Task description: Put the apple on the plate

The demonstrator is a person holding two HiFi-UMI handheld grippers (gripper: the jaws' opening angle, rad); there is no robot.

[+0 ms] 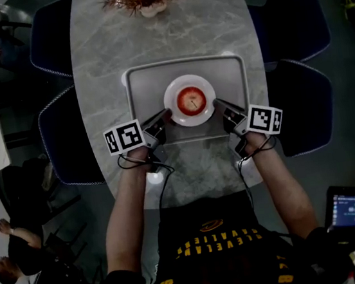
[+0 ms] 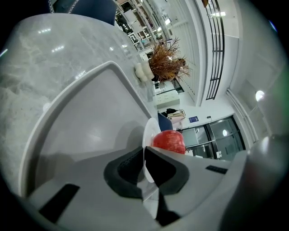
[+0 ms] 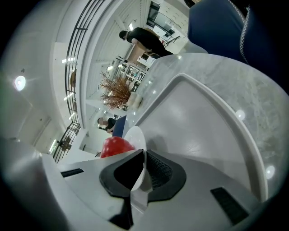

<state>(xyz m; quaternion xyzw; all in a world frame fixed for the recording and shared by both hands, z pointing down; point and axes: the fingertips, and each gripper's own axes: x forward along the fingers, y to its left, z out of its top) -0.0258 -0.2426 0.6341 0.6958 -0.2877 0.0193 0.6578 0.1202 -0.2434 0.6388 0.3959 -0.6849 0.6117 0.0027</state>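
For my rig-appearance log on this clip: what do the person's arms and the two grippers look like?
The left gripper and right gripper have pale grey bodies with black ribbed pads. Each carries a white cube printed with black square markers, and thin black cables trail from both. The person wears a dark short-sleeved shirt with yellow lettering.

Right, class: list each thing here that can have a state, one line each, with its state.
apple: resting on the plate
plate: gripped at two opposite edges
left hand-held gripper: shut on the plate
right hand-held gripper: shut on the plate
tray: lying flat
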